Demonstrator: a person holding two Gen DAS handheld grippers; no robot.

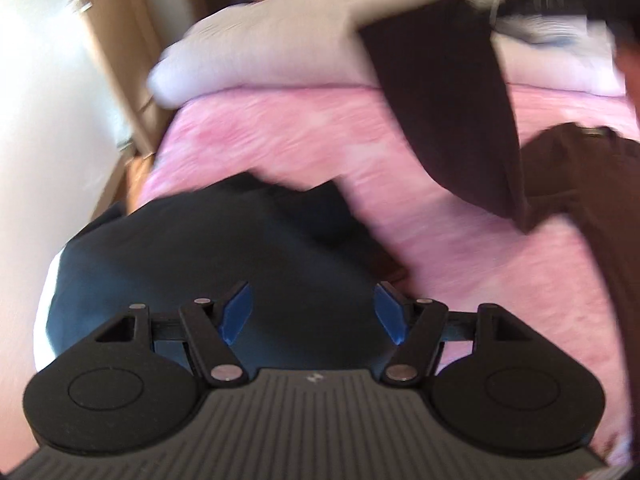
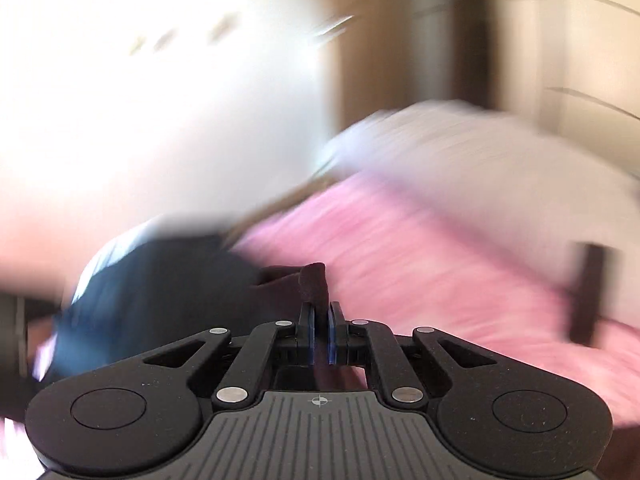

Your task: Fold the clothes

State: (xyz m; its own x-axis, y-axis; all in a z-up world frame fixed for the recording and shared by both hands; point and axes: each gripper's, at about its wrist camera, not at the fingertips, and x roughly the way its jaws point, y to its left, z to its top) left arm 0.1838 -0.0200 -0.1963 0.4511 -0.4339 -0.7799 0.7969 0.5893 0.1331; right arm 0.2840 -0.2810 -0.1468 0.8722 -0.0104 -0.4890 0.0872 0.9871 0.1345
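In the left wrist view my left gripper is open and empty, hovering over a dark navy garment that lies on the pink bedspread. A dark brown garment hangs in the air at upper right, its lower part spread on the bed. In the right wrist view my right gripper is shut on a fold of the dark brown garment, held above the bed. The navy garment lies at left. Both views are motion-blurred.
A pale duvet or pillow lies across the head of the bed. Wooden wardrobe doors stand at left behind the bed. A white wall fills the left of the right wrist view.
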